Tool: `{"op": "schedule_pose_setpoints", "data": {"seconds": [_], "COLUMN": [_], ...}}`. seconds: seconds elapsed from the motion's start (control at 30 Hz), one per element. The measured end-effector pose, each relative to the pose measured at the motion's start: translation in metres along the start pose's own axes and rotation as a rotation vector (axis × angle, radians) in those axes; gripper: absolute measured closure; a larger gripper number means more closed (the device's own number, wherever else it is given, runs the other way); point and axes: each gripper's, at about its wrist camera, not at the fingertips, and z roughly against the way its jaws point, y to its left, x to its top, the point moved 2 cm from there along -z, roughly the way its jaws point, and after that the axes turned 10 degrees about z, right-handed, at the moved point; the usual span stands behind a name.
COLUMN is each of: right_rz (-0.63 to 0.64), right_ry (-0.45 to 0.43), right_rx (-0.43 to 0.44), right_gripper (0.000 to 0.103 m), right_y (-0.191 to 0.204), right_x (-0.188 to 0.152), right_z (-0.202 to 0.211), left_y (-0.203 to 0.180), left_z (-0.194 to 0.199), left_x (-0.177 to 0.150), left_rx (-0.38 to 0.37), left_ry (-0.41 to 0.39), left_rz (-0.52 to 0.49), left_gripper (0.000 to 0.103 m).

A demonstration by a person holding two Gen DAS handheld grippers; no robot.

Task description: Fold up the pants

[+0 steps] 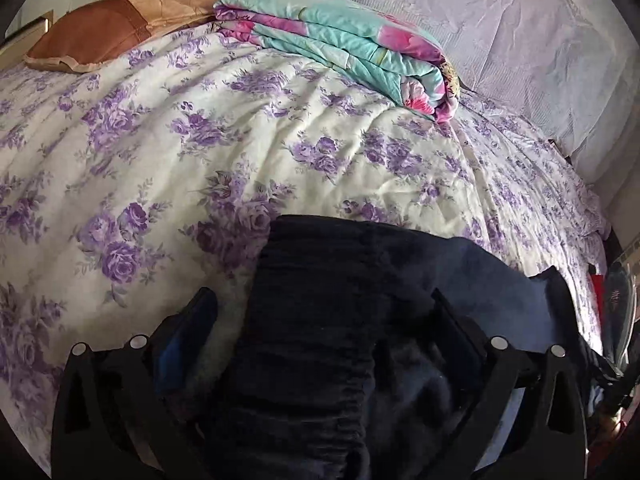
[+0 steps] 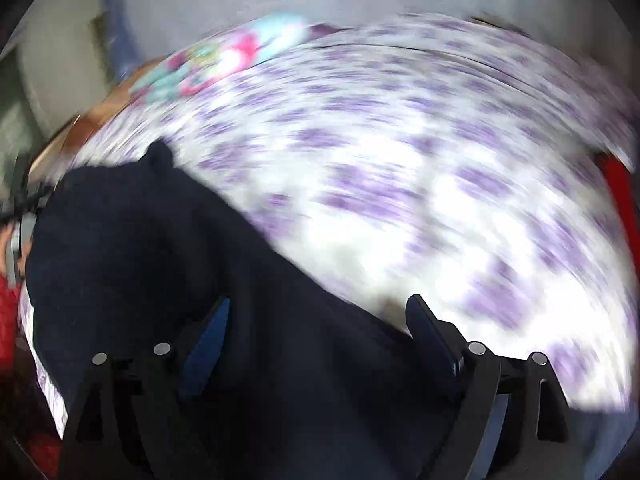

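Dark navy pants [image 1: 320, 300] lie on a bed with a white, purple-flowered cover [image 1: 180, 152]. In the left wrist view the gathered elastic waistband runs up between the fingers of my left gripper [image 1: 324, 300], whose jaws stand wide apart around the cloth. In the right wrist view, which is motion-blurred, the pants [image 2: 140, 248] spread from the left to the bottom middle, and my right gripper [image 2: 320, 308] is open with the cloth lying between its fingers.
A folded teal and pink quilt [image 1: 344, 44] and a brown pillow [image 1: 108, 28] lie at the far side of the bed. A pale wall covering [image 1: 500, 20] runs along the back right. Something red [image 2: 618, 196] shows beyond the bed's right edge.
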Motion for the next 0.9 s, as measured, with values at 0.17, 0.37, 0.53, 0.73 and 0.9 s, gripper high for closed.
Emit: {"op": "schedule_pose_setpoints", "data": {"seconds": [0.17,0.37,0.53,0.73,0.9], "right_rz": [-0.224,-0.199,-0.259,-0.043,0.021], "right_ry": [-0.177,-0.029,-0.174,-0.128,0.015], "right_rx": [-0.077,-0.198,-0.195,-0.115,-0.176], "right_gripper": [0.015,0.014,0.014,0.004,0.003], "right_y": [-0.057,-0.084,-0.065,0.003,0.022], "right_x": [-0.056,-0.11,-0.102,-0.073,-0.085], "right_z": [0.095,0.075,0.113,0.086,0.038], "left_y": [-0.024,-0.059,-0.02,-0.085,-0.103], "left_z": [0.042,0.044,0.054,0.106,0.019], "left_x": [-0.017,-0.046,-0.036,-0.073,-0.106], "left_rx": [0.013,0.211,0.092,-0.064,0.207], "left_ry": [-0.174,-0.216,-0.147,-0.23,-0.049], "left_rz": [-0.069,-0.29,-0.076,-0.244,-0.417], "left_gripper": [0.005,0.005,0.005,0.005,0.004]}}
